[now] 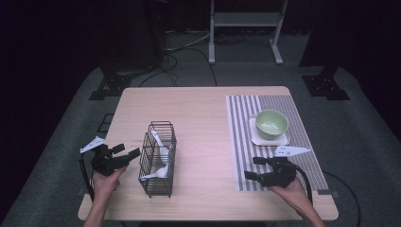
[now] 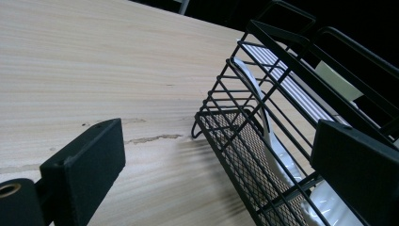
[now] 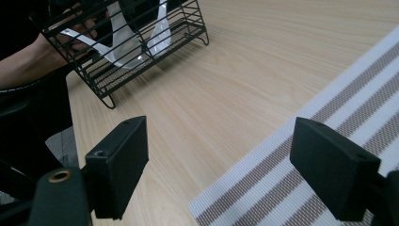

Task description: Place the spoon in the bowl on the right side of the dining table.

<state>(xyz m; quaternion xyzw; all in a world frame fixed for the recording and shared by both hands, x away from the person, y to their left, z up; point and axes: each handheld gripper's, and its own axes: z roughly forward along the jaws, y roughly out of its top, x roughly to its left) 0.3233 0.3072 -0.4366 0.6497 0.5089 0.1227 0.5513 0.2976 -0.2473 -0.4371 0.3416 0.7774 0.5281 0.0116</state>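
Two spoons (image 1: 161,158) in the basket (image 1: 157,187): light, slick, brittle (take by handle); both claws gape wide, holding nothing.

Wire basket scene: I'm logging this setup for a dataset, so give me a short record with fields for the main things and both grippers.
surface: wooden table
wire basket: black, upright, left of table centre
basket contents: white spoons leaning inside
placemat: striped, on the table's right side
bowl: green, on a white square plate on the placemat
left gripper: jaws open, beside the basket's left side, holding nothing
right gripper: jaws open over the placemat's near left edge, holding nothing
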